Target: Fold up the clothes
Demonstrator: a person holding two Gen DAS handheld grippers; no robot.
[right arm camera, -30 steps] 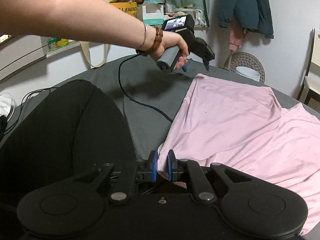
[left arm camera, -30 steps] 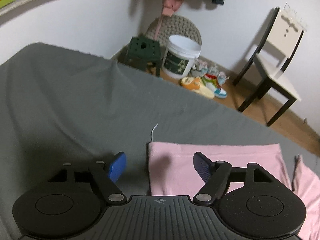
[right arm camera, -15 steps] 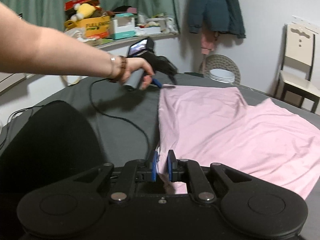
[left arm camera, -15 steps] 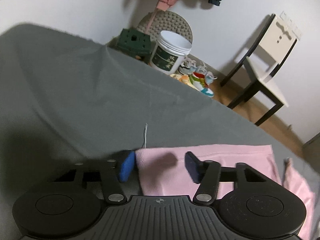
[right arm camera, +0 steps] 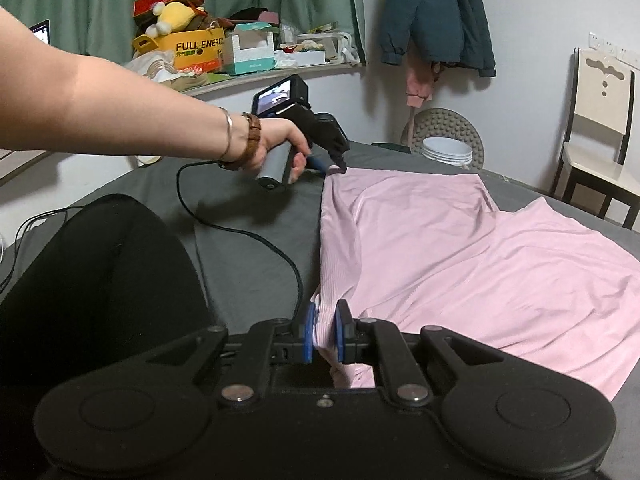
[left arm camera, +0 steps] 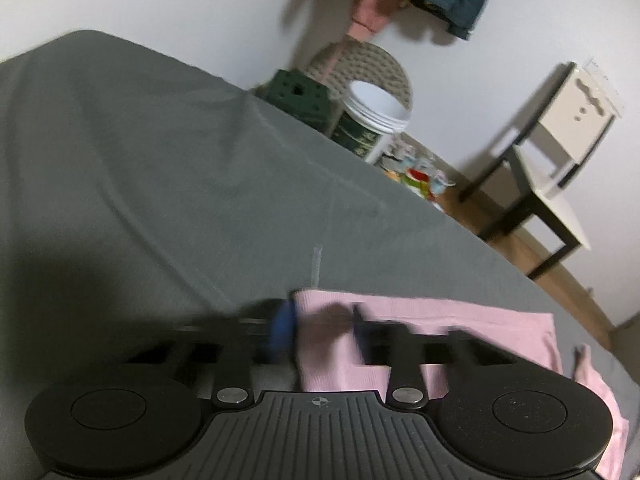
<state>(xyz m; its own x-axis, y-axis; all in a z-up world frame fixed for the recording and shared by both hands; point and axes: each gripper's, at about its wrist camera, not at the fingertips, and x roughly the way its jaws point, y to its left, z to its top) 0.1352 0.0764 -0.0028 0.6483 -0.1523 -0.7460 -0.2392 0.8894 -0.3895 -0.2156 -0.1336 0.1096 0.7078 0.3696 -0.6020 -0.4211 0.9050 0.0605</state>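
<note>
Pink garment [right arm camera: 460, 248] lay on the grey sheet [left arm camera: 160, 184], one side turned inward, folding judged partial; right gripper [right arm camera: 325, 330] clamped its near corner, left gripper [left arm camera: 320, 328] straddled the far corner, jaws blurred, partway apart.

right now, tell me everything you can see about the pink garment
The pink garment is a thin, finely ribbed knit lying mostly flat and lightly wrinkled on the grey sheet. Its left edge runs in a straight line between the two grippers. The right gripper is shut on the near corner, bunching it. The left gripper straddles the far corner, jaws blurred. A loose thread trails from that corner.
</note>
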